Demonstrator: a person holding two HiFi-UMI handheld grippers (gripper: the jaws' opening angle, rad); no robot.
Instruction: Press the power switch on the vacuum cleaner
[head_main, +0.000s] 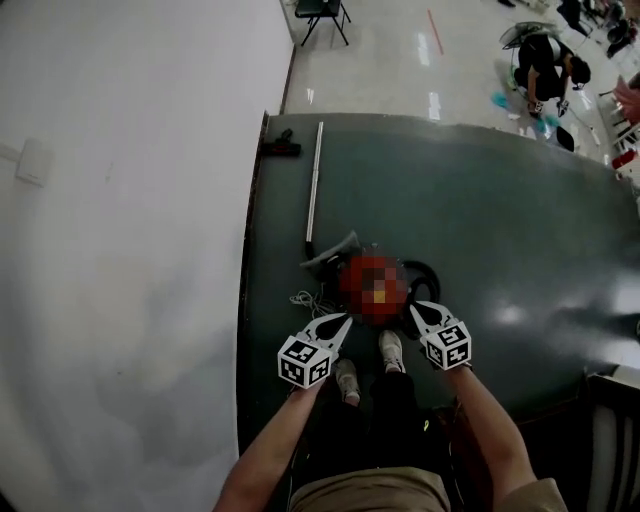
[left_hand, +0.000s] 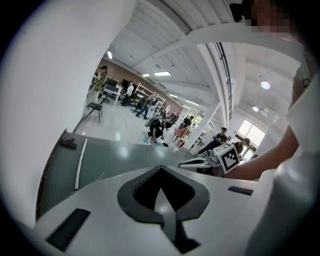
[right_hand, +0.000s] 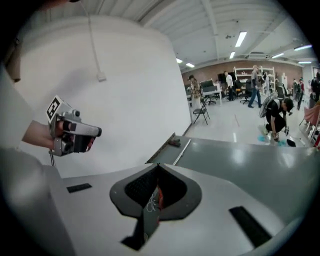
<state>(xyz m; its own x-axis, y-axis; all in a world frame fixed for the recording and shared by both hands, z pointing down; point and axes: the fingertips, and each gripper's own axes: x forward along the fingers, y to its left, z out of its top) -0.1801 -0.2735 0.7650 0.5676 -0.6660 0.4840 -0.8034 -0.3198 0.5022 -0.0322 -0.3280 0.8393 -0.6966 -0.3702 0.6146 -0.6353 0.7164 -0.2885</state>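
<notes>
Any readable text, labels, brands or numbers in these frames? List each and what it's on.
No text can be read in any view.
left gripper and right gripper: their cubes carry only black-and-white square patterns, no letters or digits.
vacuum cleaner: any print on it is too blurred to read.

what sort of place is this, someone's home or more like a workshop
Most likely a large lab or workshop hall, not a home. The right gripper view shows a high ceiling with strip lights, shelving at the far wall, and several people at work on an open glossy floor.
</notes>
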